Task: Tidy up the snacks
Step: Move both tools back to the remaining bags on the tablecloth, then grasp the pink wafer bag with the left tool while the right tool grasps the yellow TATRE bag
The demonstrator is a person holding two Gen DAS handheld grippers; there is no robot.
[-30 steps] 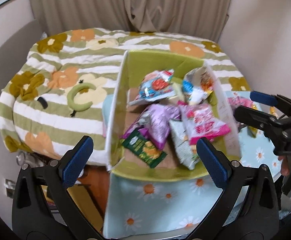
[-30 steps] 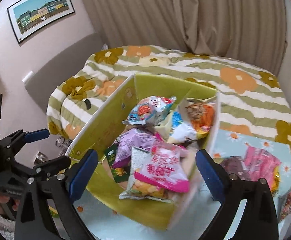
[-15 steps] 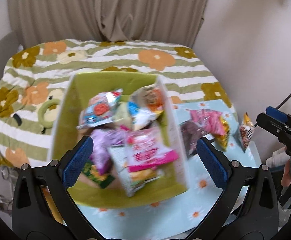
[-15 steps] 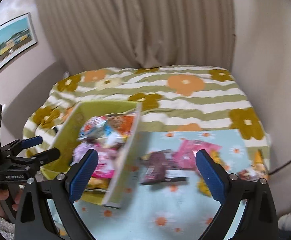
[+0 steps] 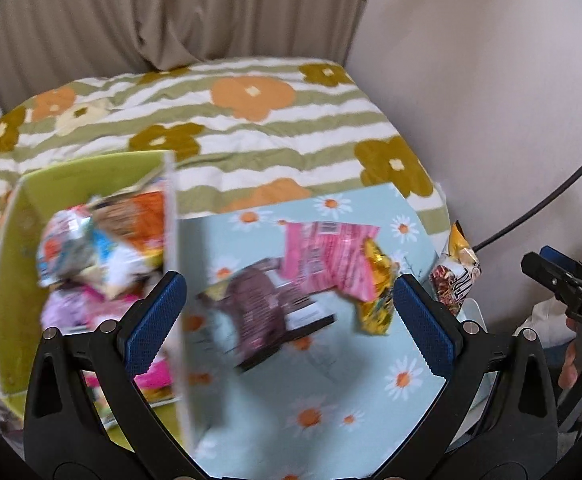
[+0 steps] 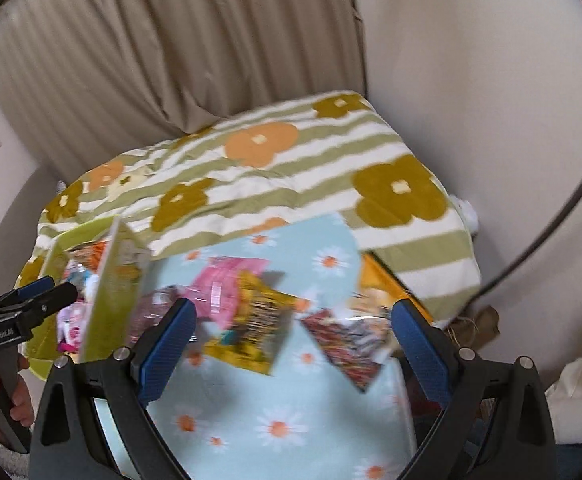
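Both hand-held grippers empty, jaws spread wide: left hand-held gripper [image 5: 289,312], right hand-held gripper [image 6: 293,336]. I'm over the daisy-print cloth [image 5: 331,408], where the loose snacks lie. The green box [image 5: 9,248] sits at the cloth's left edge, already holding a heap of packets.

Loose ones, from the left wrist view: purple packet [image 5: 257,312] nearest the box wall, pink packet [image 5: 323,260] just beyond it and touching it, yellow packet [image 6: 257,320] overlapping the pink one's right side, red patterned packet [image 6: 349,344] at the cloth's right edge. Frames are motion-blurred, so edges are uncertain.

Step in hand, as I judge it: pick a loose packet for the box. I'd let the view settle first, then take the purple one with the left, jaws straddling a free edge rather than the puffed middle, since foil slips and crushes. Lift it clear of the pink packet before swinging over the box wall.

Against a second ago: both cameras have swung right, from the box to the loose packets.
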